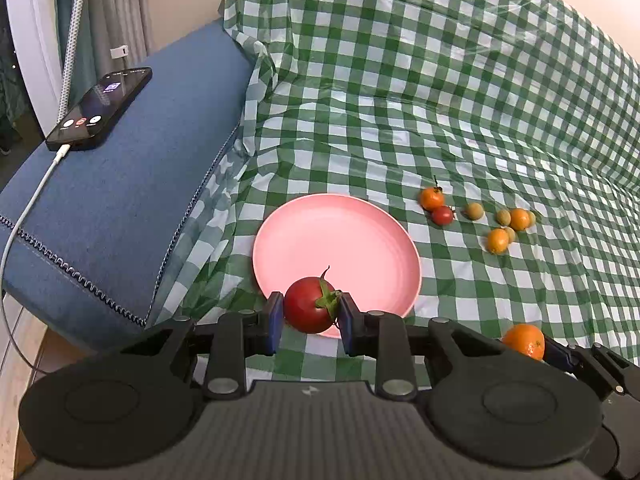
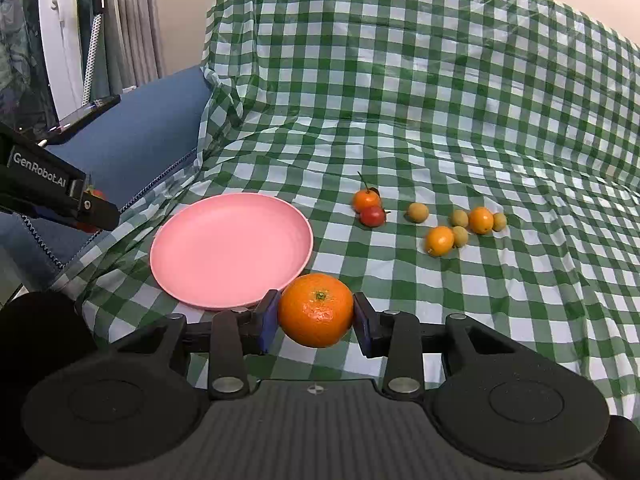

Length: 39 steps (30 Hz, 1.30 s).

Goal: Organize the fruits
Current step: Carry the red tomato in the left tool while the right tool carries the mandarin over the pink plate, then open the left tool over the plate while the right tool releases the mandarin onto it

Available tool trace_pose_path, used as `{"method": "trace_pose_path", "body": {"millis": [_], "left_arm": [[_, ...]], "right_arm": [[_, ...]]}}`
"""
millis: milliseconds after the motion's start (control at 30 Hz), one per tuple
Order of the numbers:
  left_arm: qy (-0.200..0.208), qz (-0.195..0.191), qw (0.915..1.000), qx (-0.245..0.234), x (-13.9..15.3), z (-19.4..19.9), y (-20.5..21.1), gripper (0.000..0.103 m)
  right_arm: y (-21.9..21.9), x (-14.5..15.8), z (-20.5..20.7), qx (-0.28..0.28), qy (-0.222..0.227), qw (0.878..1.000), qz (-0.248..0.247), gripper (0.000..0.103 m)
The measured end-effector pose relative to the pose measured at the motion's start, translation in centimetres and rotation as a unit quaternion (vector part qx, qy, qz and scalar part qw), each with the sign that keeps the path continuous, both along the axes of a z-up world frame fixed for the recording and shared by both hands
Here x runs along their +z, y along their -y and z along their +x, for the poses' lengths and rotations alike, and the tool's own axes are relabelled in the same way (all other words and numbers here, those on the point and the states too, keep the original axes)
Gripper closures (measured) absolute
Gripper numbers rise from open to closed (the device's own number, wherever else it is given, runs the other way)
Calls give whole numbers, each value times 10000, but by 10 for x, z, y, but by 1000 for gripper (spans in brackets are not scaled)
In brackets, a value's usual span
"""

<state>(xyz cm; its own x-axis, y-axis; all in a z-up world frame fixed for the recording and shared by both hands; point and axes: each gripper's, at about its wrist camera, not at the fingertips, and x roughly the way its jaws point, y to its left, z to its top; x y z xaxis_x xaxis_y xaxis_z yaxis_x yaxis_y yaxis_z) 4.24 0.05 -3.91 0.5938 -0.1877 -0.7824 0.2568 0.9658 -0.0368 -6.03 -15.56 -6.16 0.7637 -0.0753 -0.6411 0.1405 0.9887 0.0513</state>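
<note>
1. The left gripper [image 1: 311, 312] clamps a round red tomato with a green stem [image 1: 308, 307] over the near rim of the round pink plastic plate [image 1: 340, 240].
2. The right gripper [image 2: 316, 314] grasps a round orange mandarin [image 2: 316, 310] just beside the plate's near edge.
3. Small orange, red and yellowish fruits [image 2: 440, 220] lie on the green-and-white checked cloth [image 2: 440, 100], apart from the plate.

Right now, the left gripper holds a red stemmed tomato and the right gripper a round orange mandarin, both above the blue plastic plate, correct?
Nearly: the round plastic plate is pink, as both wrist views show. The left gripper does hold the red stemmed tomato, the right gripper the round orange mandarin.
</note>
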Motion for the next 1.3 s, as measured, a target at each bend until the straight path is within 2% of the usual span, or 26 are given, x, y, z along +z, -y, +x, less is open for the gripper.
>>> {"method": "trace_pose_path", "body": {"millis": [367,600,867,1000,1200,1233,1267,1300], "left_arm": [[-158,-40,9999,-42,-13,42,3,71],[-414,115,9990,-121,-42,75,14,71],[-686,356,9968,-182,-79,100,24,71],[-839,501,9951,-167,-95,109,25,71],[-825,670,9941,-238,-105,116,29,70],[-790,655,9944,-252,-104,116,29,69],[-755,633,9947,-292,-101,116,30,54],[-687,618,9952,-315,-97,115,31,29]], "right_arm": [[-9,-6,38,149,-85,9998,138,63],[-23,-15,73,315,-162,9992,166,63],[-27,-40,110,329,-405,9985,172,63],[-30,-51,120,341,-492,9981,172,63],[-28,-58,125,283,-523,9981,170,63],[-27,-58,127,270,-499,9982,178,62],[-27,-57,127,235,-456,9985,172,58],[-26,-54,127,202,-409,9988,160,53]]}}
